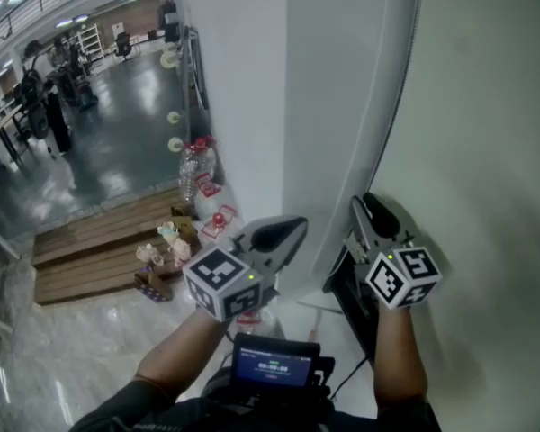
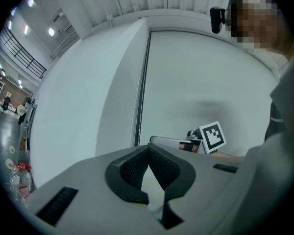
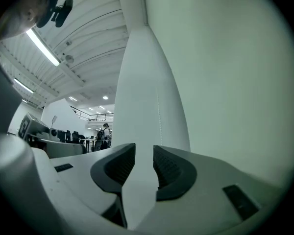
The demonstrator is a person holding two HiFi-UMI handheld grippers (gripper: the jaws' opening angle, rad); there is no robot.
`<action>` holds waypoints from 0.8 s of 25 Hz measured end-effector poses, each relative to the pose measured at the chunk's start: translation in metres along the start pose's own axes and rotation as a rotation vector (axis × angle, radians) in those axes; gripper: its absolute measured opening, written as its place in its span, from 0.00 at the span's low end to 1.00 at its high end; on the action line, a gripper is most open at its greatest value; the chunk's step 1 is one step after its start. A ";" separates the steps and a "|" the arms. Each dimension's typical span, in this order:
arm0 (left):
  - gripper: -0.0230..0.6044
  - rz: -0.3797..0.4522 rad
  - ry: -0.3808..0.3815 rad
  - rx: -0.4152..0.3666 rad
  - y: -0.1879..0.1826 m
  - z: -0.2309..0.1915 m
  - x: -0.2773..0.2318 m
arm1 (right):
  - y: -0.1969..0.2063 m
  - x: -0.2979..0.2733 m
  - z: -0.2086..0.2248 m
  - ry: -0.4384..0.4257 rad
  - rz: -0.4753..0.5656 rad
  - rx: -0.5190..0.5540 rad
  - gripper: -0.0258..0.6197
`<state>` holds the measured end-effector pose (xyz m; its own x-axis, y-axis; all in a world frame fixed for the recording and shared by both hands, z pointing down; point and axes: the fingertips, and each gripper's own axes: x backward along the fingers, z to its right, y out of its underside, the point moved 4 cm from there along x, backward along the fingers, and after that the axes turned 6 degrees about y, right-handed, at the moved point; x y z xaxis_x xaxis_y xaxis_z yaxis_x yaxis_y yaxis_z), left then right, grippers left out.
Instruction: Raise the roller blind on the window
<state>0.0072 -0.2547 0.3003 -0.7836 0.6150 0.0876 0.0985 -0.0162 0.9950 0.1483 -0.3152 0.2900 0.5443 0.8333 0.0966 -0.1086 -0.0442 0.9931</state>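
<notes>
Left claw (image 2: 148,156) shut, right claw (image 3: 144,160) agape; roller blind (image 3: 225,82) hangs upright.

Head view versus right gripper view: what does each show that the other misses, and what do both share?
Head view only: the left gripper, bottles and wooden steps. Right gripper view only: a close look between the jaws of the right gripper, which are apart with nothing between them, and ceiling lights. Both: the white pillar and the pale blind.
</notes>
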 end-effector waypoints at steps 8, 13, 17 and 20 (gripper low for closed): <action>0.02 -0.046 -0.048 -0.002 0.007 -0.007 0.010 | -0.001 -0.057 0.015 -0.022 -0.015 0.025 0.24; 0.02 -0.053 -0.065 -0.015 0.005 -0.010 0.019 | 0.002 -0.075 0.024 -0.009 -0.017 0.019 0.24; 0.02 -0.072 -0.060 -0.022 0.011 -0.014 0.021 | 0.009 -0.086 0.027 -0.016 -0.031 0.010 0.24; 0.02 -0.078 -0.055 -0.017 0.017 -0.017 0.019 | 0.019 -0.088 0.034 0.001 -0.044 0.012 0.14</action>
<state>-0.0166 -0.2564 0.3200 -0.7533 0.6576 0.0075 0.0279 0.0205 0.9994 0.1270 -0.4084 0.3026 0.5472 0.8354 0.0524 -0.0747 -0.0136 0.9971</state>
